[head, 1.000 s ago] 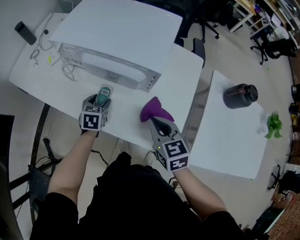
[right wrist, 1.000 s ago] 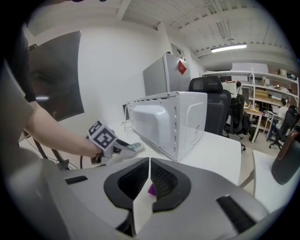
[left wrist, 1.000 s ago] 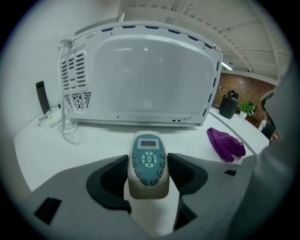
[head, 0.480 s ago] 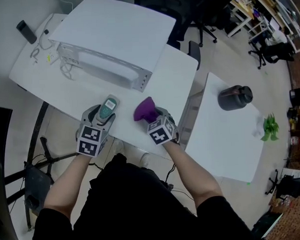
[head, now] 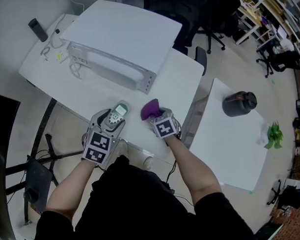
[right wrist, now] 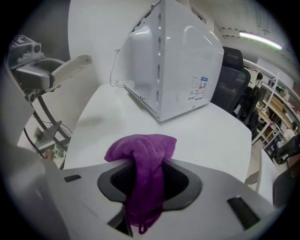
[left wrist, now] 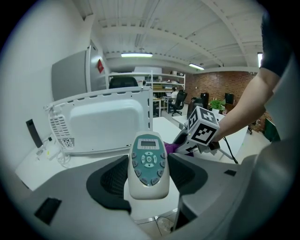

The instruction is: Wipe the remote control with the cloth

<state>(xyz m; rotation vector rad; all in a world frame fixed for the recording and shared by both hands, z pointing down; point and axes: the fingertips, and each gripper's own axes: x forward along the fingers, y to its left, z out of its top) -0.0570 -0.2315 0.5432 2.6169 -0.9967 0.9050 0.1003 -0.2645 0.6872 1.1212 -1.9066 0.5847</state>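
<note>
My left gripper is shut on the white remote control with teal buttons and holds it above the near edge of the table. In the left gripper view the remote lies face up between the jaws of the left gripper. The purple cloth is bunched in my right gripper, just right of the remote. In the right gripper view the cloth fills the gap of the right gripper, whose jaws have just been closing on it.
A white microwave-like appliance stands at the back of the table, with cables and a black device to its left. A second white table on the right carries a dark jar and a green plant.
The right gripper has come down toward the table with the cloth and closer to the remote. The left gripper has lifted the remote up and toward me.
</note>
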